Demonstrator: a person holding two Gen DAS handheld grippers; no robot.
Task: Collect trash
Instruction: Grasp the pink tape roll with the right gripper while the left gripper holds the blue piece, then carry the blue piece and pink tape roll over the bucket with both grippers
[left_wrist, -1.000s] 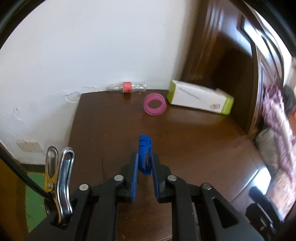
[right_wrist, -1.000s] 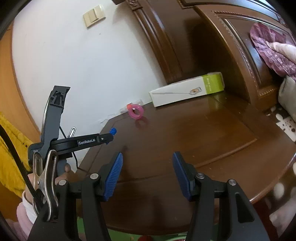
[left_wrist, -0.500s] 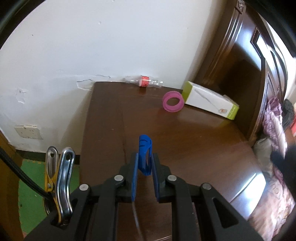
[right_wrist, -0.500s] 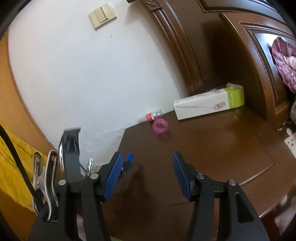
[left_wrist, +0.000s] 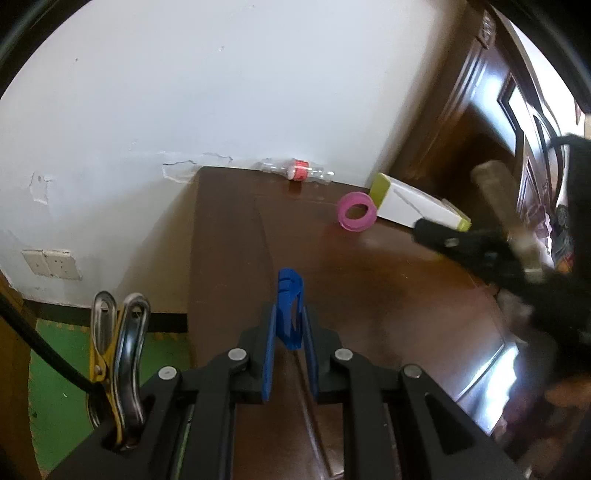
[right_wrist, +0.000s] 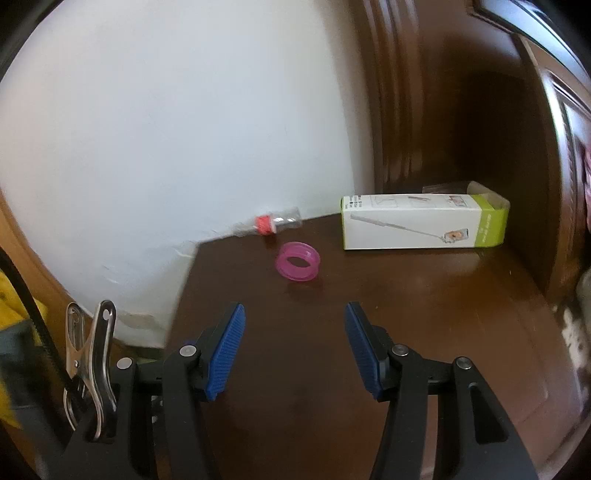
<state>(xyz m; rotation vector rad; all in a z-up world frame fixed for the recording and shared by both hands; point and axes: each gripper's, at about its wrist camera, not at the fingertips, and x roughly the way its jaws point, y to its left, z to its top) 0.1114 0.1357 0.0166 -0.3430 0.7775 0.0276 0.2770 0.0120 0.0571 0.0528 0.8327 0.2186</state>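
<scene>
Left gripper (left_wrist: 290, 332): jaws narrow, clamped on a small blue plastic piece (left_wrist: 290, 308) standing upright between the pads. Right gripper (right_wrist: 293, 345): jaws wide, nothing between them. Dark wooden table (right_wrist: 424, 314). Clear bottle (right_wrist: 271, 224) with red label lies on its side at the back edge against the white wall, long axis roughly left-right in frame, label text unreadable. Pink ring (right_wrist: 297, 263) just in front of it, mid-frame. White-and-green box (right_wrist: 421, 226) lies flat to the right, long axis left-right, printed with a selfie-stick picture, writing too small to read.
</scene>
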